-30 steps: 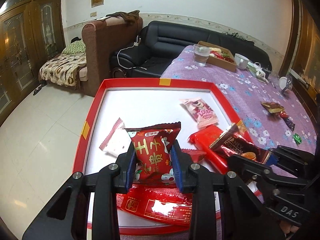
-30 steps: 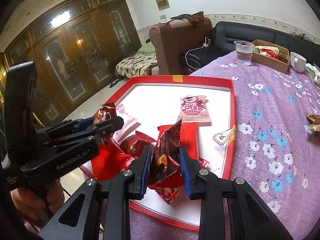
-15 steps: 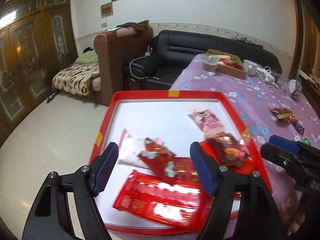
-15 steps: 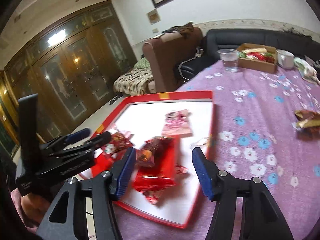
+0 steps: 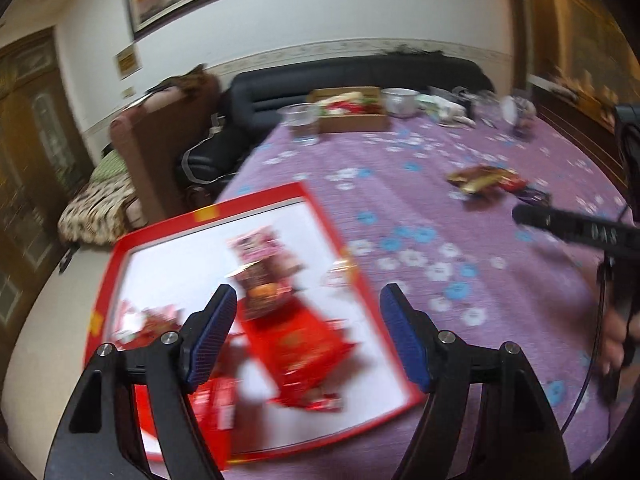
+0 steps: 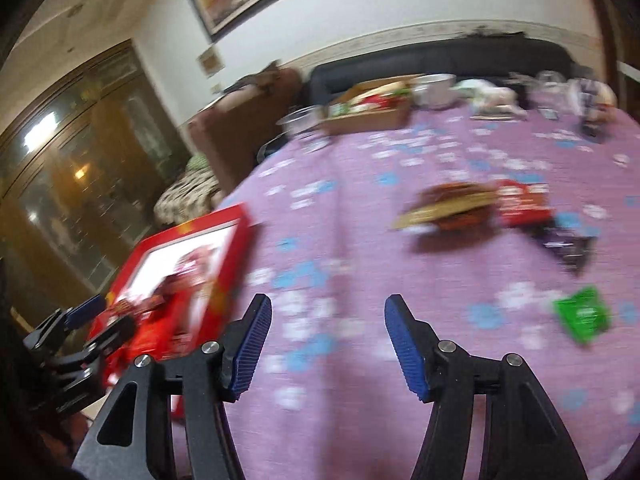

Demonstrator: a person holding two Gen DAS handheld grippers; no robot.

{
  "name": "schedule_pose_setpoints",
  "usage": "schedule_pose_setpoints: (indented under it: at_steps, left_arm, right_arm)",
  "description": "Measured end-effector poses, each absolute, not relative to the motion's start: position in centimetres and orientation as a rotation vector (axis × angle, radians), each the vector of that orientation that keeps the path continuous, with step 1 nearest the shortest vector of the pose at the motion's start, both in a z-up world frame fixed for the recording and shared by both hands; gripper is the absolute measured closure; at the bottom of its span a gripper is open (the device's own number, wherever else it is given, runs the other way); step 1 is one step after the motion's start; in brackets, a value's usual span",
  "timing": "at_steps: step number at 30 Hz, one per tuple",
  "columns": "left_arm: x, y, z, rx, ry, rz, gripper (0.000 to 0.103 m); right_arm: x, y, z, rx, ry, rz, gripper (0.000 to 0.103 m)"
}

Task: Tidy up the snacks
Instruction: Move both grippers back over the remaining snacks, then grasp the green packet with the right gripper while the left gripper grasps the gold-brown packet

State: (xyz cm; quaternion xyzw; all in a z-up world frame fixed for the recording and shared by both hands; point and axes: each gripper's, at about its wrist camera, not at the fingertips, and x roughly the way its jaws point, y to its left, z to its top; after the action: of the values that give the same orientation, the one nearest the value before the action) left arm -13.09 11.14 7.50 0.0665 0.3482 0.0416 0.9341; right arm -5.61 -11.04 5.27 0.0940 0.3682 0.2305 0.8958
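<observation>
Below the left gripper (image 5: pixel 308 332), whose blue pads stand wide apart and empty, lies the red tray (image 5: pixel 320 208) holding blurred snack packets (image 5: pixel 296 336); bare purple tablecloth (image 5: pixel 400 168) spreads to its right. From the right wrist, the right gripper (image 6: pixel 328 340) is likewise spread with nothing between its fingers, over open cloth; loose snacks (image 6: pixel 472 204) lie well ahead, a green packet (image 6: pixel 582 314) near its right finger, the tray far left.

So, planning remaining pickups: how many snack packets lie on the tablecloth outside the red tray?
4: a gold packet, a red packet beside it, a dark purple packet nearer, a green packet nearest. Blur may hide others.
</observation>
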Motion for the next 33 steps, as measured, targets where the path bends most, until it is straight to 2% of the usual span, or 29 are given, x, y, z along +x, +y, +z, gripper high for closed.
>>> schedule_pose_setpoints:
  at_steps: [7,11,20,27,28,31,33]
  left_arm:
    - [-12.1,5.5,7.5,0.195,0.748,-0.073,0.029]
    - [-11.9,3.0,7.3,0.242,0.763,-0.128,0.029]
    - [-11.8,0.2,6.7,0.327,0.790,-0.164,0.029]
    - [-8.7,0.1,7.5,0.350,0.777,-0.146,0.029]
    - [-8.3,0.1,7.6,0.349,0.773,-0.146,0.029]
    - [-6.3,0.0,7.9,0.343,0.778,-0.134,0.029]
    - [-4.9,-0.1,7.9,0.328,0.784,-0.142,0.029]
  right_arm:
    - [-4.9,-21.5,4.5,0.219,0.769,0.268,0.041]
    - [-4.2,-24.2,3.6,0.192,0.811,0.224,0.039]
    - [-3.4,-22.4,2.3,0.060,0.870,0.249,0.040]
    - [-2.1,-21.6,1.3,0.023,0.906,0.241,0.042]
    - [-1.9,-21.5,1.3,0.019,0.907,0.244,0.043]
    - [-1.8,-21.1,1.2,-0.017,0.884,0.220,0.060]
    - [-1.9,-21.0,1.1,-0.043,0.872,0.214,0.063]
